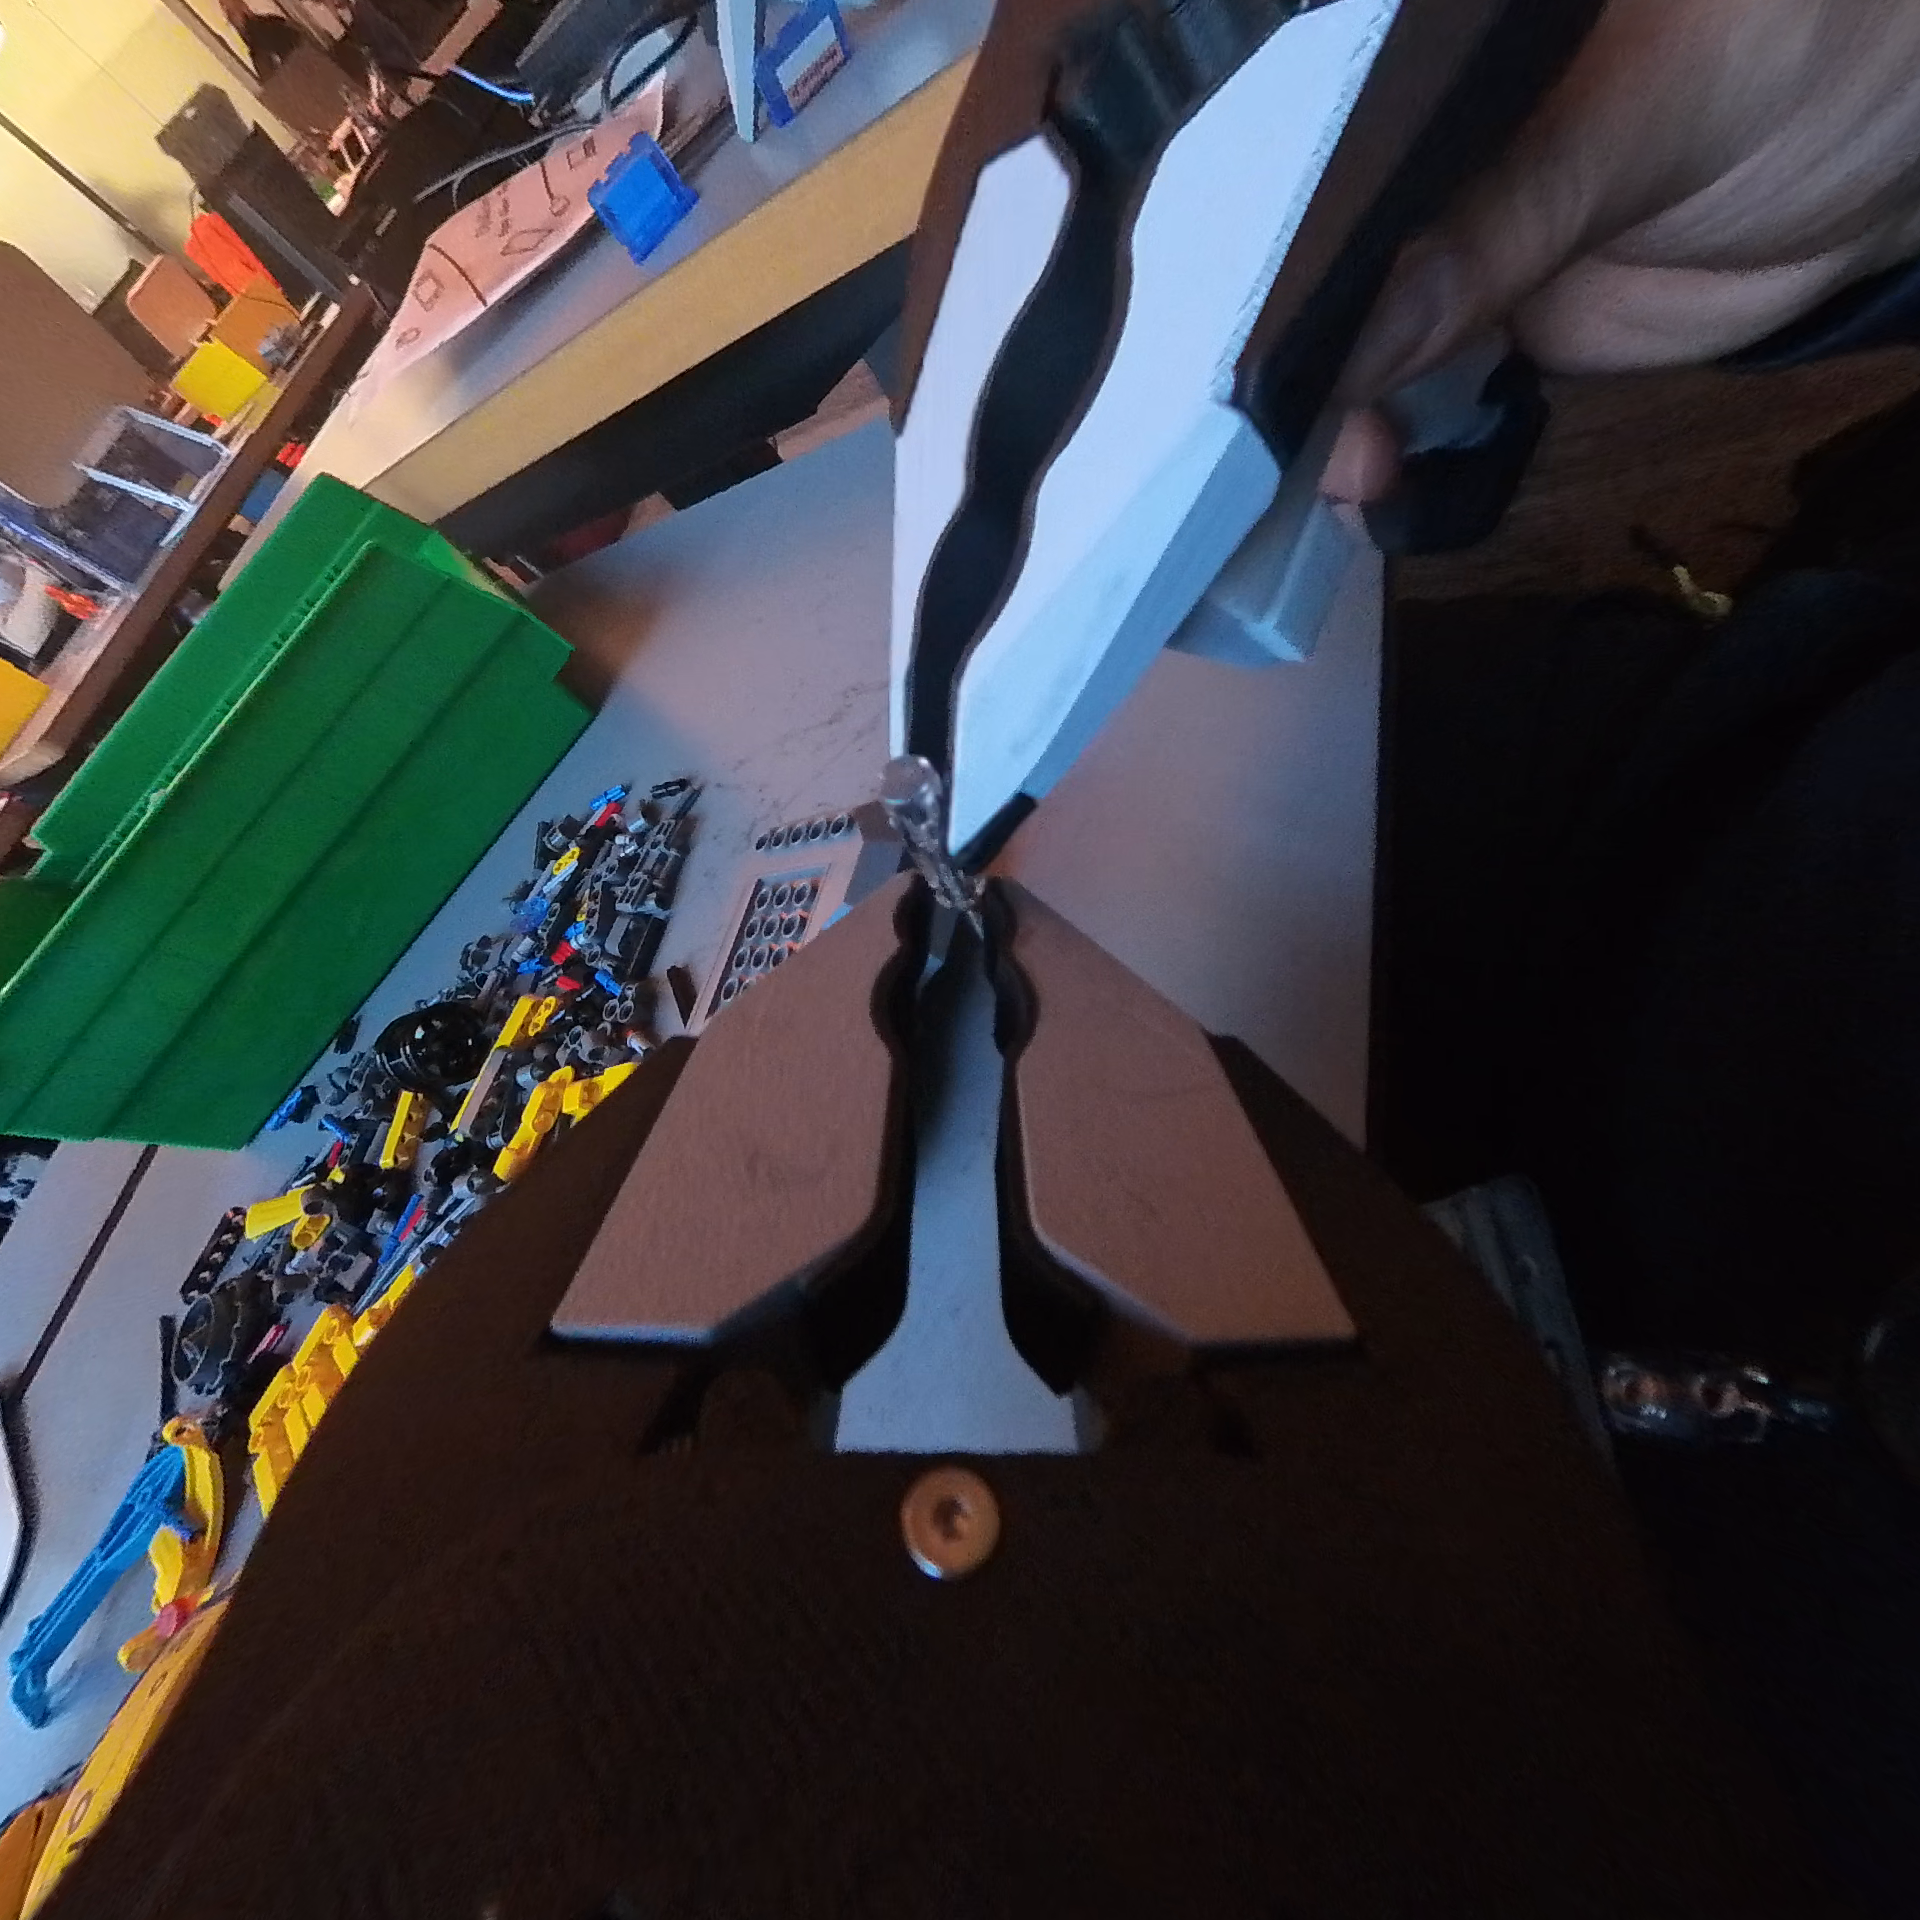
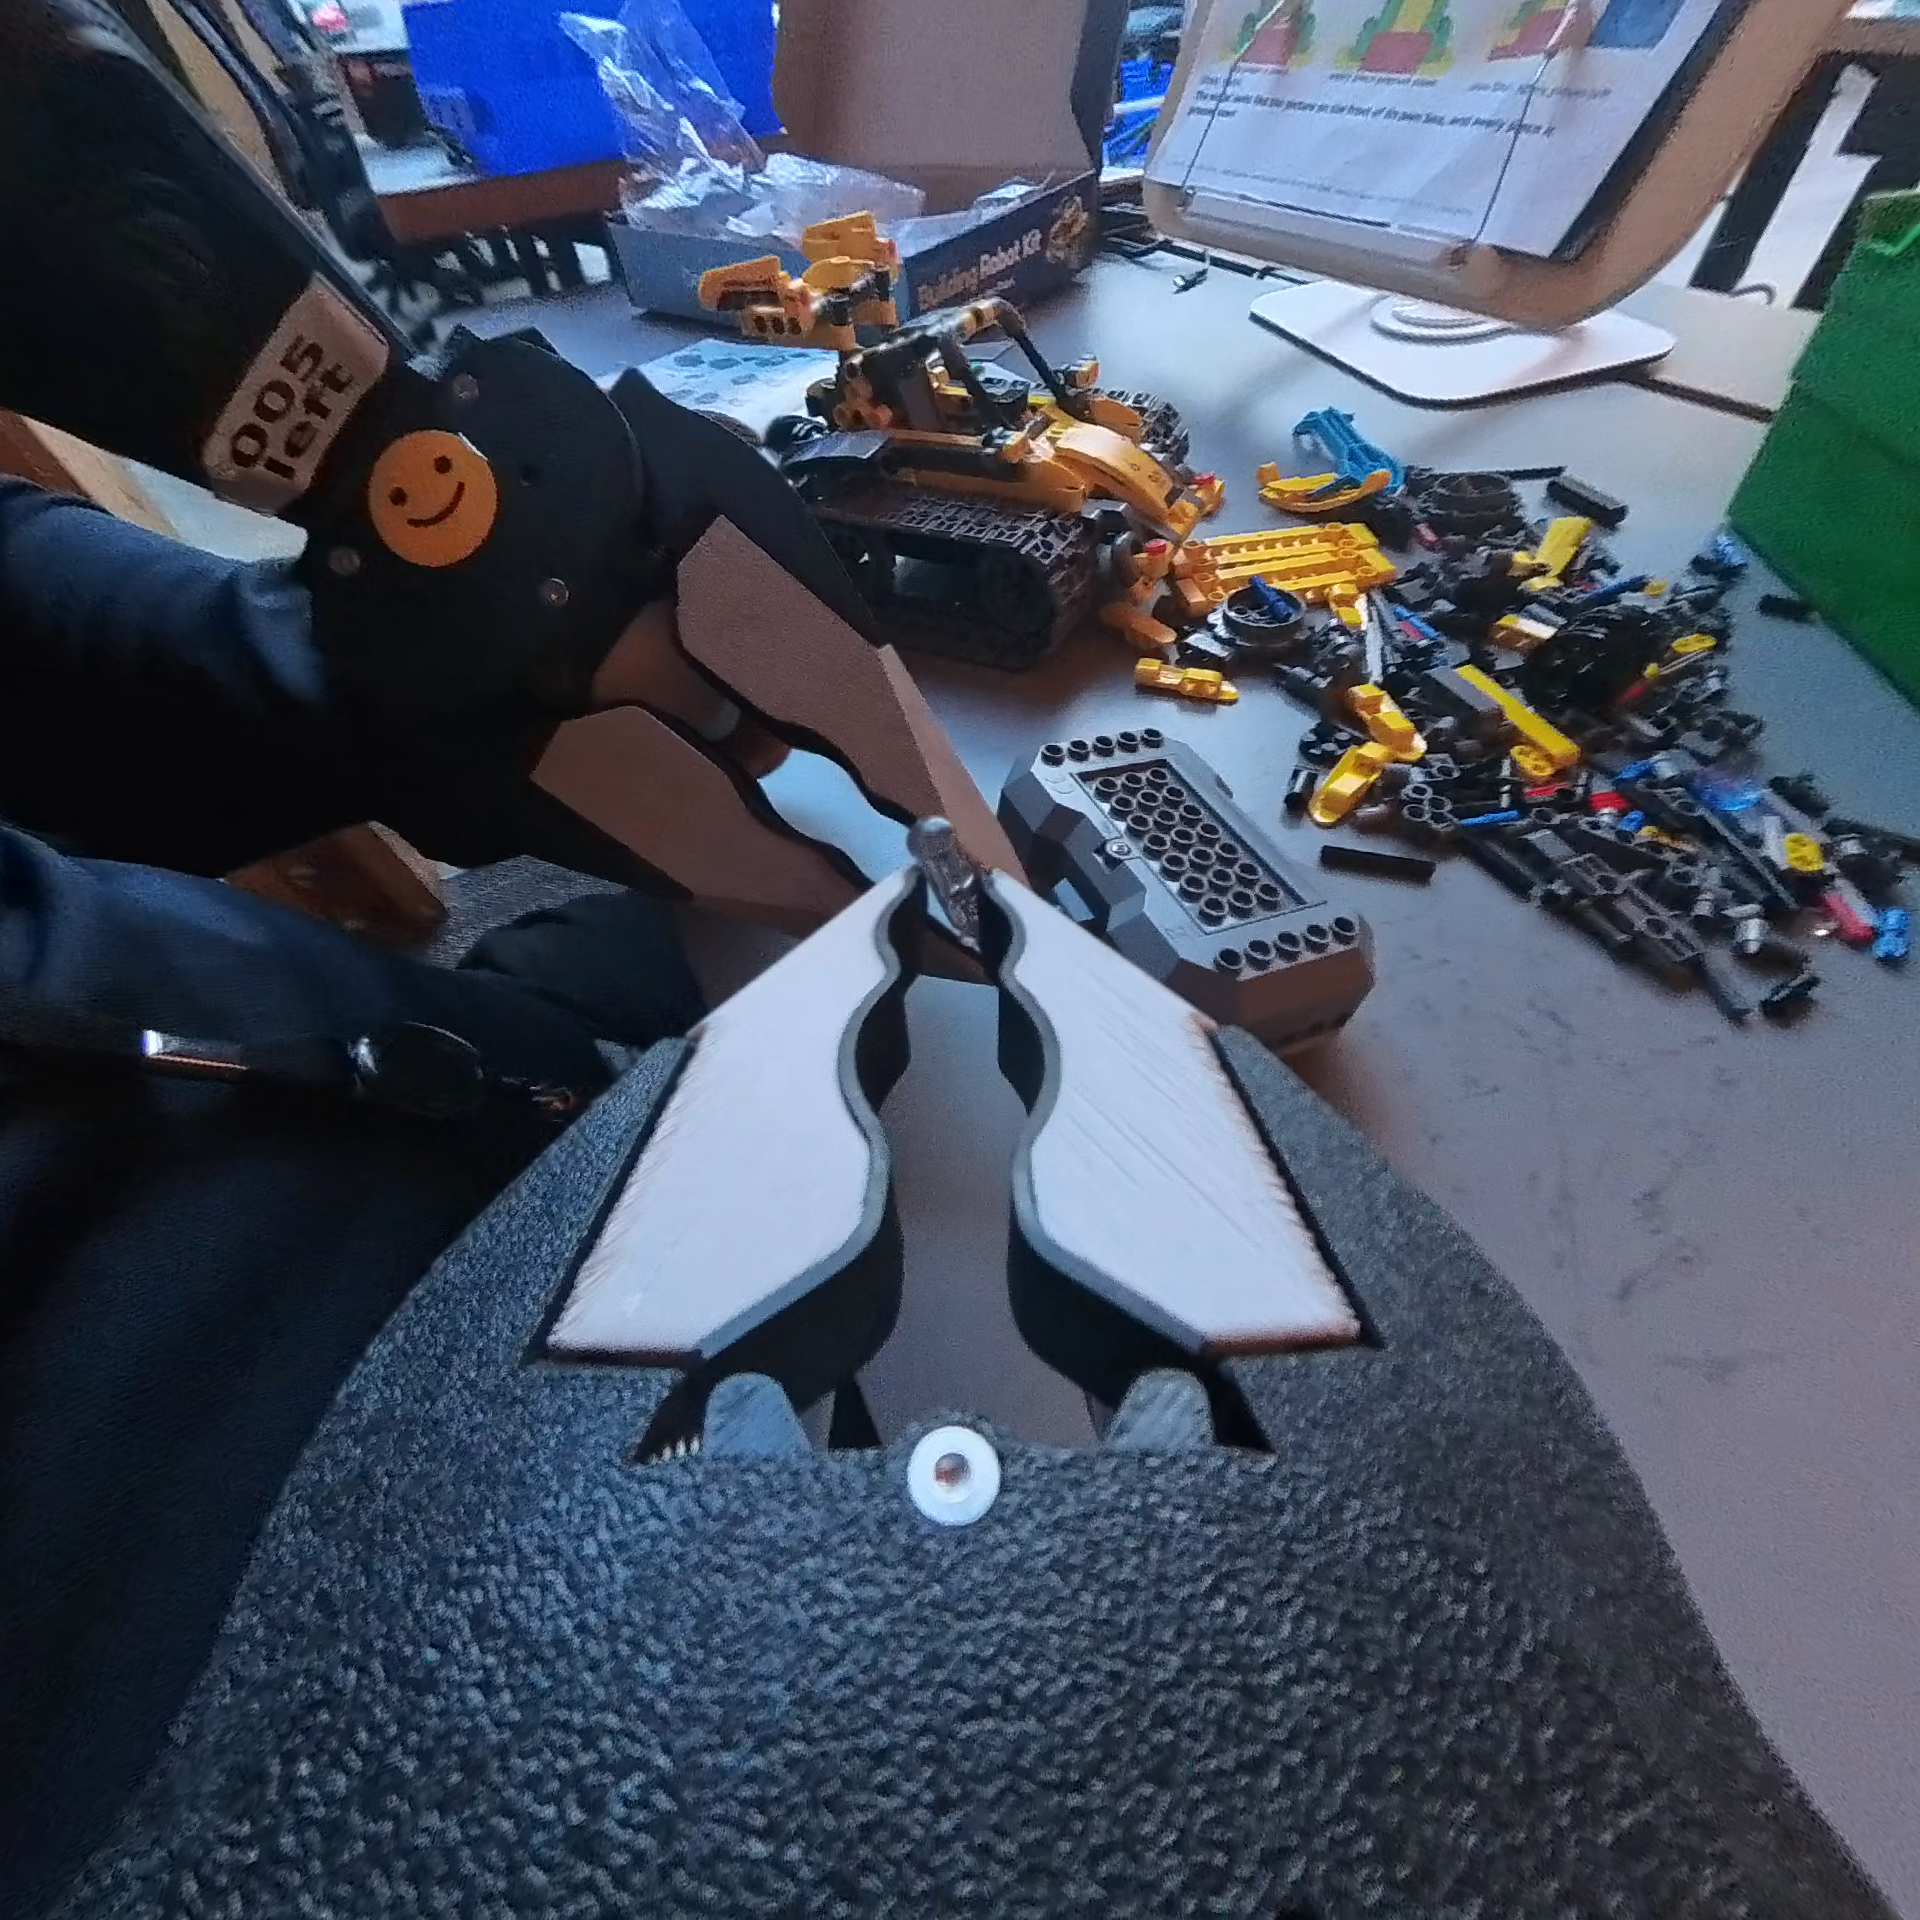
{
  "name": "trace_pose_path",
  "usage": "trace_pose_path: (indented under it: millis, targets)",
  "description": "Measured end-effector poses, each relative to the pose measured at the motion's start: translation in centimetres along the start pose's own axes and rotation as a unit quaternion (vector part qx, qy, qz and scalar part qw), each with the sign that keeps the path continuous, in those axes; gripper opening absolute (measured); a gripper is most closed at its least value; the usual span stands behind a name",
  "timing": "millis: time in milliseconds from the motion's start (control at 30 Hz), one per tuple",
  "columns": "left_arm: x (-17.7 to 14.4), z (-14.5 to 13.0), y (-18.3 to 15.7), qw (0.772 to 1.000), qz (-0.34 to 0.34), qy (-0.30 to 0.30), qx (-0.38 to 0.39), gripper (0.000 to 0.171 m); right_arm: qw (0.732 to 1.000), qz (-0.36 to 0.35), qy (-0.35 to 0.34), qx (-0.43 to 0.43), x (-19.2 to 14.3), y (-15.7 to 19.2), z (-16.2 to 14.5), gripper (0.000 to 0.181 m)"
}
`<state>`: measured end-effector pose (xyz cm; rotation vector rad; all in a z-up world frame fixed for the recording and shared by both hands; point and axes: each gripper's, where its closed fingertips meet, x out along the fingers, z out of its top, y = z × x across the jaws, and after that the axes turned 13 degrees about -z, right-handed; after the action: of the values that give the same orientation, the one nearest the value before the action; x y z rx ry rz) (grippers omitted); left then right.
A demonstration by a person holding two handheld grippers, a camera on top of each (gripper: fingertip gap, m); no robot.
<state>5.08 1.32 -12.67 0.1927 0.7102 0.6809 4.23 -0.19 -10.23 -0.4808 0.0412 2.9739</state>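
A small grey ribbed pin (image 1: 923,821) is held above the table between both grippers. My left gripper (image 1: 951,902) has its tan fingers closed on the pin's lower end. My right gripper (image 1: 968,836), with white fingers, comes in from above and pinches the same pin. In the right wrist view, my right gripper (image 2: 951,902) is shut on the pin (image 2: 943,860). The left gripper (image 2: 920,868), black with an orange smiley sticker, reaches in from the left and meets it at the tips. A person's hand grips the right gripper's handle.
A dark grey studded block (image 2: 1184,862) lies on the table just behind the tips; it also shows in the left wrist view (image 1: 774,925). A pile of loose yellow, black and blue pieces (image 2: 1558,727), a tracked yellow-and-black vehicle (image 2: 997,499), a green bin (image 1: 281,810) and a paper stand (image 2: 1455,156) surround it. Less than 4 cm separates the two grippers' tips.
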Motion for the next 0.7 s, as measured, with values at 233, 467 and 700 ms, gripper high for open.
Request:
trace_pose_path:
  millis: [233, 467, 700]
  targets:
    - [0.2, -0.5, -0.1, 1.000, -0.008, -0.004, -0.027, 0.006, 1.000, -0.014, 0.004, -0.003, 0.2, -0.4, -0.3, 0.008]
    - [0.1, -1.4, 0.6, 0.997, 0.003, 0.016, -0.079, 0.015, 0.999, -0.038, -0.001, 0.000, -0.6, -1.5, 0.1, 0.007]
    - [0.1, -2.1, 0.4, 0.996, 0.007, 0.030, -0.087, 0.017, 0.999, -0.032, -0.002, 0.014, -0.5, -1.7, -0.1, 0.007]
